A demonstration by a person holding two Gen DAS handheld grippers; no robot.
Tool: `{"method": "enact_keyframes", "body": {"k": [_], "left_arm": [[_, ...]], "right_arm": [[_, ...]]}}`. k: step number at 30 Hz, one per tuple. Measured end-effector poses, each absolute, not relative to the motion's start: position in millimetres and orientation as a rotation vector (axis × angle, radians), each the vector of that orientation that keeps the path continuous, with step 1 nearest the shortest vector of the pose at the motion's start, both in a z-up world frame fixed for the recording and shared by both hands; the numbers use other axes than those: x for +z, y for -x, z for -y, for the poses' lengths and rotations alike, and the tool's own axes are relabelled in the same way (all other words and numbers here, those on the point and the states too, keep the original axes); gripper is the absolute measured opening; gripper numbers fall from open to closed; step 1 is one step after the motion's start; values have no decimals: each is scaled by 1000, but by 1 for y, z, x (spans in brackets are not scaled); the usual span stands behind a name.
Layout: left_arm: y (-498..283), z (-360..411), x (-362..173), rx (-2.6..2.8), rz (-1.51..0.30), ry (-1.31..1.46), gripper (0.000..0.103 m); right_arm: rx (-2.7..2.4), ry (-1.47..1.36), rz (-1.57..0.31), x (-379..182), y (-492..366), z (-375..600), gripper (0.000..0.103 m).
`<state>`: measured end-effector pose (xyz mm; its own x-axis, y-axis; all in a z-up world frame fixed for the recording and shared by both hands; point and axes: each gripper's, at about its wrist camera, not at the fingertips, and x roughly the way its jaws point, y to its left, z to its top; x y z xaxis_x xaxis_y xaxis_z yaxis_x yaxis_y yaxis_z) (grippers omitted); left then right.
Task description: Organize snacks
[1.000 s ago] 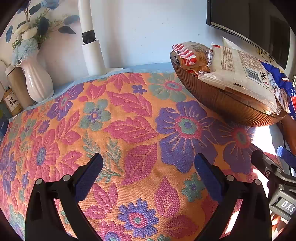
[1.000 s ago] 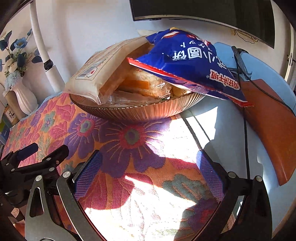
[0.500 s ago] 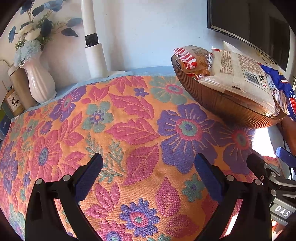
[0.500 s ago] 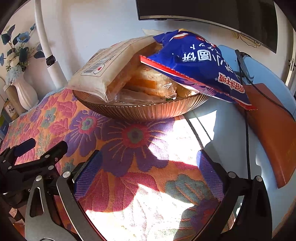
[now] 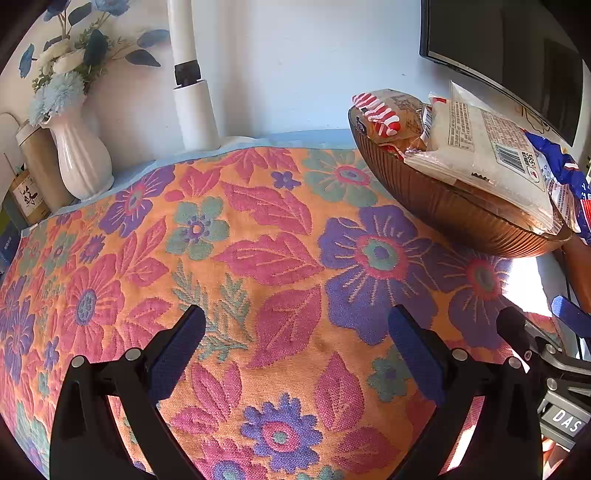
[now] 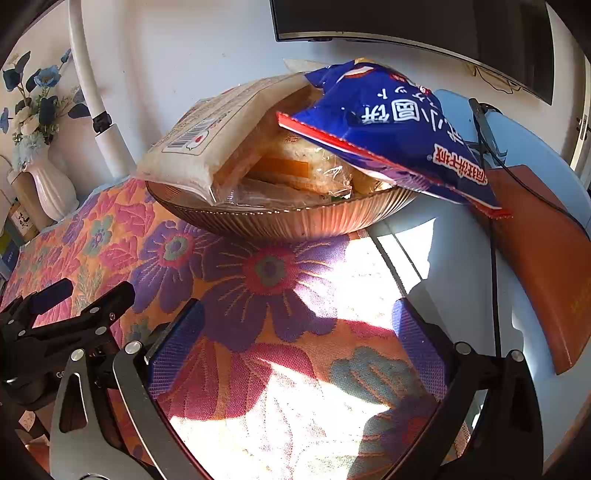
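I hold my left gripper (image 5: 295,332) and right gripper (image 6: 295,328) spread and empty just short of the ribbed brown bowl (image 6: 288,221); the snack packets (image 6: 388,122) sit piled inside it, so I judge nothing remains outside.

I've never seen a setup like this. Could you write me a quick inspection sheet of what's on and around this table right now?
Surface: floral cloth over a pale blue table, sunlit patch near the right gripper.
Job's things: ribbed brown bowl heaped with snacks; blue snack bag overhanging its rim, pale barcode packet, red-and-white striped packet.
Clutter: orange-brown flat item beside the bowl.
Grippers: left gripper open, empty; right gripper open, empty.
Cables: black cable crossing the table.
Surroundings: white vase of blue flowers, white pole, dark screen.
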<state>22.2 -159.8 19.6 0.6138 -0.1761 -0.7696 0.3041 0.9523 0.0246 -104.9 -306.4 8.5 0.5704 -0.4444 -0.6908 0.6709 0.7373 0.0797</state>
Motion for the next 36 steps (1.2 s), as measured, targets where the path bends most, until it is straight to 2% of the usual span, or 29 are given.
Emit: {"method": "enact_keyframes", "body": {"k": [36], "left_arm": [[-24,158,19,-272,-879,-148,98]], "right_arm": [[-664,-364,-705,8,105,308,100]]}}
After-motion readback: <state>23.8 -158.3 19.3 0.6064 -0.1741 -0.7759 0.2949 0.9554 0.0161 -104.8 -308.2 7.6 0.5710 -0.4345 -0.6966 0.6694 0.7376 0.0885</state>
